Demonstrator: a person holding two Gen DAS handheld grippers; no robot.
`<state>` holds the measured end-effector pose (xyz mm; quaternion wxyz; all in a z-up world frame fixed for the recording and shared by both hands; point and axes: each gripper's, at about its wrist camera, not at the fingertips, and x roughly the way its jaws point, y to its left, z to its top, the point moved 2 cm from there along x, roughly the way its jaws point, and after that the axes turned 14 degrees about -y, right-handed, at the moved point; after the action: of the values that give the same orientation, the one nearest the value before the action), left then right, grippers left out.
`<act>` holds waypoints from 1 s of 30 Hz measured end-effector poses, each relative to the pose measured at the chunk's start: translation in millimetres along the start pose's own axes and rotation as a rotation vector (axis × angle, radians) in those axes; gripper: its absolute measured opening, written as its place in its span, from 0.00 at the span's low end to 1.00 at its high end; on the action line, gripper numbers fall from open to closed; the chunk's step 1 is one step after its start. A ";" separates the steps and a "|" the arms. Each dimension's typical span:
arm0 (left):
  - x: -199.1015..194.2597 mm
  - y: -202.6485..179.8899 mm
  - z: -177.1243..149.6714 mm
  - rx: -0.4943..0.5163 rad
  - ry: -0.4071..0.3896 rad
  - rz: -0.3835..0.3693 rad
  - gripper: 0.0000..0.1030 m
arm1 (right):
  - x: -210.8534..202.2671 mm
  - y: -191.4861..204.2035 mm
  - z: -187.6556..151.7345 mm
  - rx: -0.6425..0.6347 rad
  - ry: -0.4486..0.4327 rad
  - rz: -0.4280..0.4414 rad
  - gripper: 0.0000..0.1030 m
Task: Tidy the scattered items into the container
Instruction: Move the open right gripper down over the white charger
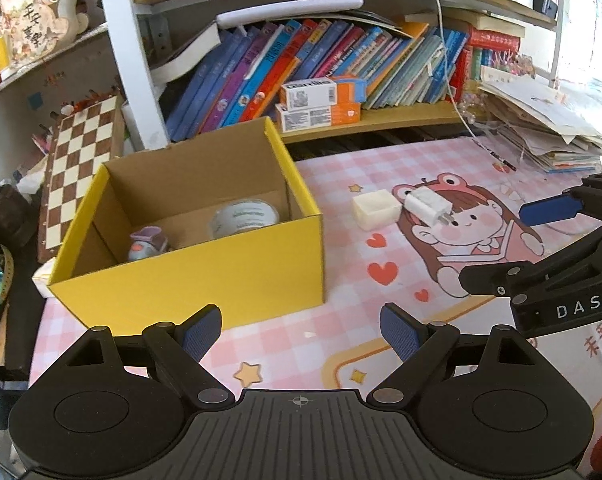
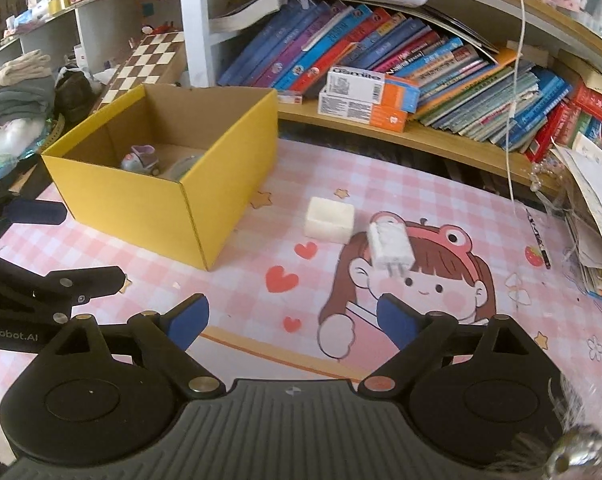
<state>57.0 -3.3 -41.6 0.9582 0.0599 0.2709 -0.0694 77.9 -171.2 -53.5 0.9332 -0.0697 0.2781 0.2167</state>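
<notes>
Charger (image 2: 389, 246) and white block (image 2: 329, 220) remain at 12 o'clock on the counter (image 2: 441, 216); we judge both grippers' jaws wide, empty, ready for pickup.

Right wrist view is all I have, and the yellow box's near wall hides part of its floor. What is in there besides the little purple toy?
Observer: A roll of clear tape lies flat on the floor of the yellow box, to the right of the purple toy and apart from it.
Operator: I only see one finger of the left gripper. Is it carrying anything?
Observer: No. The left gripper is open with nothing between its pads. It hangs over the pink mat, just in front of the box's near wall.
</notes>
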 end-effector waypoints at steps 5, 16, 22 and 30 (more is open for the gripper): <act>3.2 -15.8 2.2 0.007 0.002 -0.003 0.86 | -3.6 -13.6 -4.1 -0.002 0.001 0.002 0.89; 10.5 -47.3 7.4 0.016 0.002 -0.002 0.86 | -8.4 -45.4 -9.2 0.002 -0.009 0.010 0.90; 17.2 -61.8 12.7 0.029 -0.002 -0.009 0.86 | -6.9 -60.4 -11.2 0.011 -0.012 0.011 0.90; 31.4 -80.3 23.6 0.067 -0.013 -0.025 0.86 | -0.2 -79.8 -12.6 0.035 -0.014 -0.006 0.90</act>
<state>82.2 -89.0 -44.5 0.9565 0.0881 0.2629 -0.0909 106.9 -245.9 -63.1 0.9367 -0.0528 0.2753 0.2096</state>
